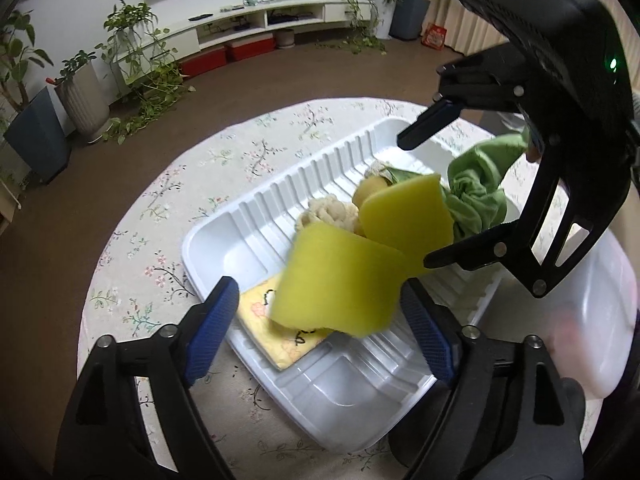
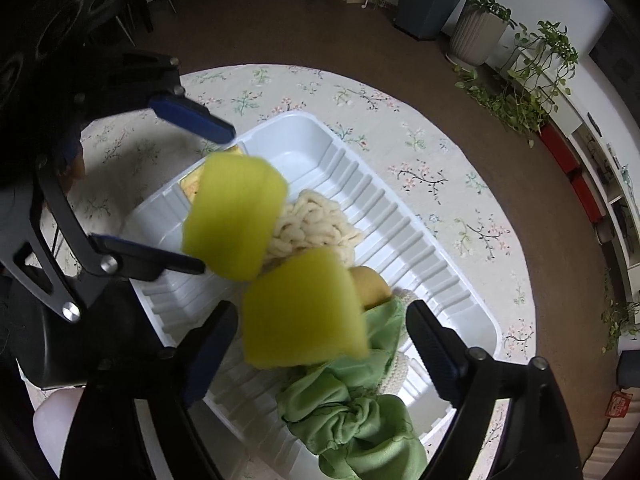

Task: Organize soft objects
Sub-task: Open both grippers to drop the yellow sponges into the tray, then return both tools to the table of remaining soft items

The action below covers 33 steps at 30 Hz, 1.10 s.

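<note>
Two yellow-green sponges hang over a white ribbed tray [image 1: 224,248] [image 2: 452,280]. One sponge [image 1: 340,288] [image 2: 236,216] sits between the spread blue pads of my left gripper [image 1: 318,292] [image 2: 216,200], with a gap at one pad. The other sponge [image 1: 404,220] [image 2: 300,312] is between the fingers of my right gripper [image 2: 322,312] [image 1: 414,200], also not squeezed. Both grippers are open. In the tray lie cream chunky yarn [image 2: 316,224] [image 1: 332,210], a crumpled green cloth [image 2: 360,420] [image 1: 476,196], a yellow round piece [image 2: 370,286] and a flat yellow patterned cloth [image 1: 280,332].
The tray rests on a round table with a floral cloth [image 1: 168,200] [image 2: 440,160]. A translucent white container [image 1: 600,320] stands just right of the tray. Brown floor, potted plants [image 1: 84,92] and a low white TV bench [image 1: 256,20] surround the table.
</note>
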Available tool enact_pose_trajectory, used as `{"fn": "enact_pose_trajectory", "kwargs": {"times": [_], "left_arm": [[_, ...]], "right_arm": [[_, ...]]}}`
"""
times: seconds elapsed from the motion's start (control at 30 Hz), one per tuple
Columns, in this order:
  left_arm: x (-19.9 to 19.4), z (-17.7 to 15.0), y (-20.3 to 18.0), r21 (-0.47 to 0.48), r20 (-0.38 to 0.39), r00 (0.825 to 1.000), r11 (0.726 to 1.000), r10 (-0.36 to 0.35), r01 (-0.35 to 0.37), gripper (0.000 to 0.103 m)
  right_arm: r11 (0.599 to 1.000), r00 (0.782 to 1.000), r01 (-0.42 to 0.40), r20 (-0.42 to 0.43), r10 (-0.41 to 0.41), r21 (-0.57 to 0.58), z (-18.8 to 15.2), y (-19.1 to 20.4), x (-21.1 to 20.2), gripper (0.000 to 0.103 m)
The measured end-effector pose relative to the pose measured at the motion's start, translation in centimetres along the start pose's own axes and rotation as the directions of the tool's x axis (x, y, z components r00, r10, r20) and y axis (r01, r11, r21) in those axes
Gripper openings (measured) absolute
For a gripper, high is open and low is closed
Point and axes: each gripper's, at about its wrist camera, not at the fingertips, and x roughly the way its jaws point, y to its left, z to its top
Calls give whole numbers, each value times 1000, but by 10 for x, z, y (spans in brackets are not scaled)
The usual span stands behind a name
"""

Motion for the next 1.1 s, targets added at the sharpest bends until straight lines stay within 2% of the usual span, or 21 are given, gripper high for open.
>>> {"fn": "enact_pose_trajectory", "kwargs": {"times": [0.2, 0.27, 0.4, 0.53, 0.73, 0.83, 0.9, 1.1], "left_arm": [[-13, -3, 5, -40, 30, 999, 999, 14, -13, 87], [-20, -5, 7, -62, 53, 998, 998, 23, -19, 102], [-38, -10, 17, -140, 122, 990, 988, 75, -58, 103], [-62, -18, 25, -218, 184, 972, 971, 144, -102, 103], [-99, -41, 21, -315, 252, 942, 939, 223, -139, 103], [-116, -60, 4, -322, 274, 927, 932, 258, -164, 103], [-124, -72, -9, -318, 280, 921, 931, 272, -178, 103], [-146, -116, -50, -332, 315, 899, 923, 305, -197, 103]], "right_arm": [[998, 999, 9, 41, -11, 57, -5, -13, -15, 90], [996, 998, 13, 61, -18, 85, -7, -19, -23, 91], [989, 994, 18, 108, -34, 145, -17, -30, -42, 103], [976, 985, 21, 162, -57, 217, -33, -41, -66, 103], [930, 958, 33, 255, -134, 366, -76, -61, -111, 103], [897, 936, 19, 307, -170, 441, -107, -64, -132, 103], [882, 920, 7, 342, -191, 472, -132, -57, -143, 103], [846, 908, -11, 359, -215, 533, -196, -24, -143, 103]]}}
